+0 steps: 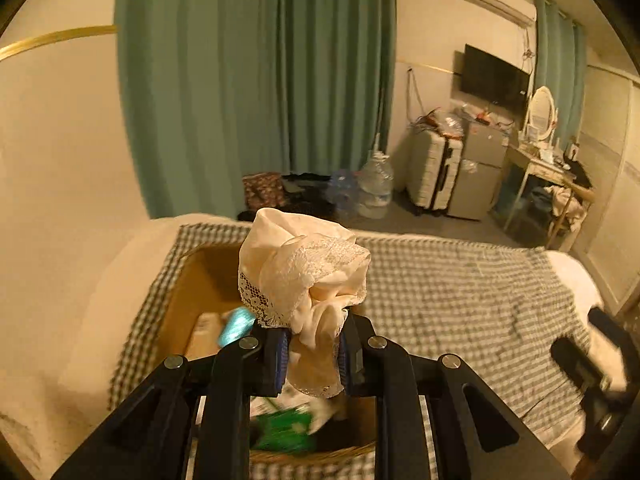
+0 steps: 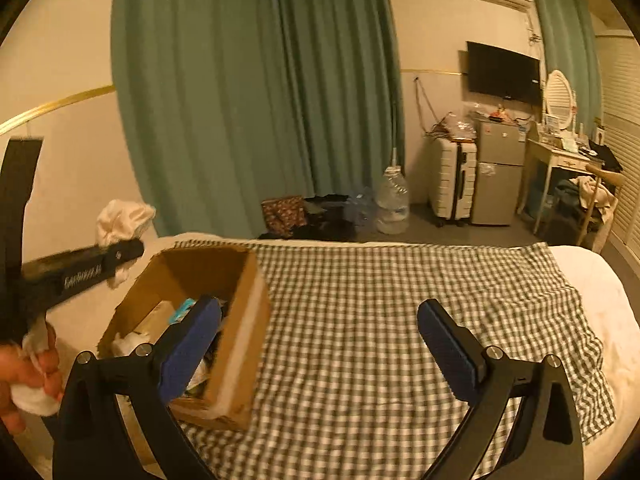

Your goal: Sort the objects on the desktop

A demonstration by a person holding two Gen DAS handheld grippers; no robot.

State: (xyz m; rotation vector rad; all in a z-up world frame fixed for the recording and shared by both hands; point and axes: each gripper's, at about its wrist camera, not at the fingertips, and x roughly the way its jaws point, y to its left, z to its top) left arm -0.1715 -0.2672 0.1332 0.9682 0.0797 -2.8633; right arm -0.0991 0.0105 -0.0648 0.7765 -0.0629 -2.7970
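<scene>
The left gripper (image 1: pixel 311 354) pinched a bunched cream lace cloth (image 1: pixel 306 276) above the open cardboard box (image 2: pixel 240 344), which sat on the checked blanket (image 2: pixel 400 320). Inside the box lay a teal item (image 1: pixel 236 326), a green packet (image 1: pixel 286 428) and white wrapped things. The right gripper (image 2: pixel 320 344) hung beside the box, fingers spread wide, holding nothing.

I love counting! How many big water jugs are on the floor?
2. One clear water jug stands by the green curtain, left of the white suitcase. A bluish jug lies just left of it. More may be hidden behind the bed.
</scene>
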